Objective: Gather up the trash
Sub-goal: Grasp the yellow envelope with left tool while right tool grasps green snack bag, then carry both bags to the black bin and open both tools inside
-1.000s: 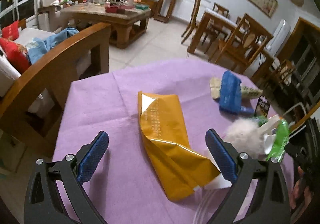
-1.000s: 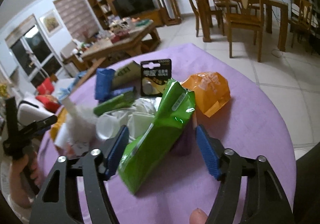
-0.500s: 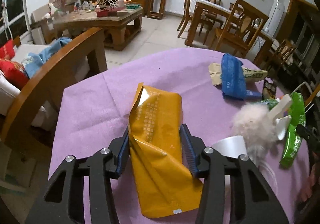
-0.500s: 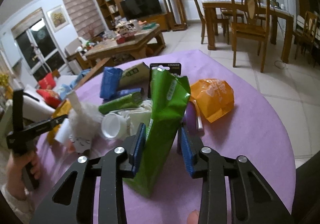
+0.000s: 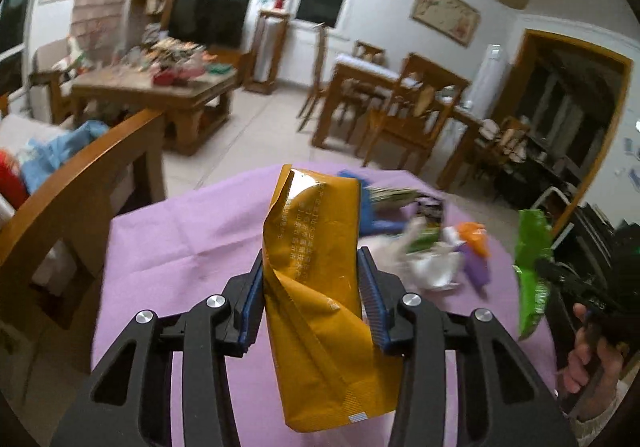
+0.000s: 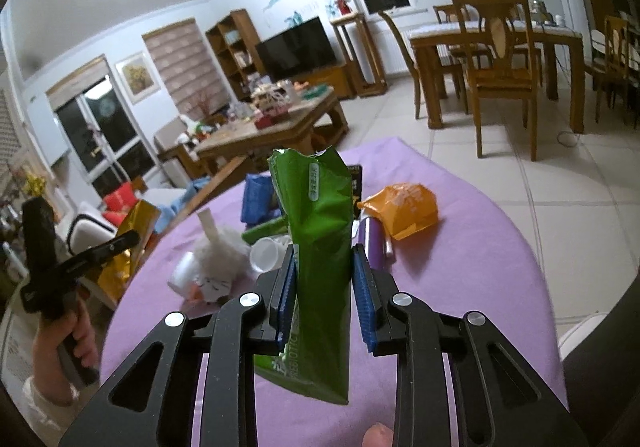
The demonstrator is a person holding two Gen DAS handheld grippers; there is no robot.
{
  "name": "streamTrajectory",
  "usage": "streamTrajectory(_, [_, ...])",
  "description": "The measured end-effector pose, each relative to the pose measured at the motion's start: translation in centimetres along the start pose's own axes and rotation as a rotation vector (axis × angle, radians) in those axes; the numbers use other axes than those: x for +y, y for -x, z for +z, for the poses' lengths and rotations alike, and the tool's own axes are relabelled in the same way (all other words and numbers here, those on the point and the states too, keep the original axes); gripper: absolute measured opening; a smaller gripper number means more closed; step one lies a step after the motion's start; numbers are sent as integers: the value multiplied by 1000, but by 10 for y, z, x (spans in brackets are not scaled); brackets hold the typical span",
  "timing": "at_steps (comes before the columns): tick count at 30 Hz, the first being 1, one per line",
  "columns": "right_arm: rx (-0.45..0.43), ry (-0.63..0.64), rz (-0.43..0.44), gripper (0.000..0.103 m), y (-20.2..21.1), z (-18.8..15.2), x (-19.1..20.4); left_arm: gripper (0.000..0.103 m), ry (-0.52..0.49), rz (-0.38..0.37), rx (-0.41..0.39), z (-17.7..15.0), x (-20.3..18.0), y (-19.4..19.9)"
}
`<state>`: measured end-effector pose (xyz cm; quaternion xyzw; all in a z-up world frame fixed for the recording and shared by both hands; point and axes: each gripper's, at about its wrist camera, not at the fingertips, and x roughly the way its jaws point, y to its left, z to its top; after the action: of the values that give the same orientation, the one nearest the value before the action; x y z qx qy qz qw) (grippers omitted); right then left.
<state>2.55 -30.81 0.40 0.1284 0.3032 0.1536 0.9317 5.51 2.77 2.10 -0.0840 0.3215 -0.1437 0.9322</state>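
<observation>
My left gripper [image 5: 312,287] is shut on a yellow-gold foil bag [image 5: 320,287] and holds it upright above the purple tablecloth [image 5: 180,239]. My right gripper [image 6: 324,287] is shut on a green snack bag [image 6: 320,247], also lifted off the table. The green bag also shows at the right of the left wrist view [image 5: 532,259], and the gold bag at the left of the right wrist view [image 6: 128,247]. More trash lies on the table: an orange bag [image 6: 404,207], a blue wrapper [image 6: 256,195], a white cup [image 6: 266,253], a white fluffy wad [image 6: 216,267] and a purple tube [image 6: 370,243].
A wooden chair back [image 5: 80,187] stands by the table's left edge. Beyond are a cluttered coffee table [image 5: 160,87], a dining table with chairs [image 6: 500,59] and a tiled floor [image 6: 520,175]. A white object [image 6: 580,335] sits low at the right.
Both grippers shut on their bags, then lifted them off the table: the left with the gold bag, the right with the green bag. Both bags now stand upright between the jaws.
</observation>
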Motion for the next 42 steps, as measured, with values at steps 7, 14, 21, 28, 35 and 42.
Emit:
streamTrajectory(7, [-111,11,-36,27,67,-2,-20,43,-83,-133,-34,4,-62,9])
streamTrajectory(14, [-202,-26,-130,27,135,-8,-70,43,-161,-296,-7,-3,-150,-16])
streamTrajectory(21, [-264,-121,-252,27,197,-26,-143,43,-235,-486,54,-21,-247,-49])
streamTrajectory(28, [-329,-232,-397,27,251,-52,-215,43,-286,-655,152,-48,-338,-79])
streamTrajectory(35, [-348,-314,-515,27,287,-87,-272,43,-337,-754,255,-82,-403,-107])
streamTrajectory(42, [-318,-378,-550,27,291,-118,-305,43,-398,-744,315,-110,-435,-129])
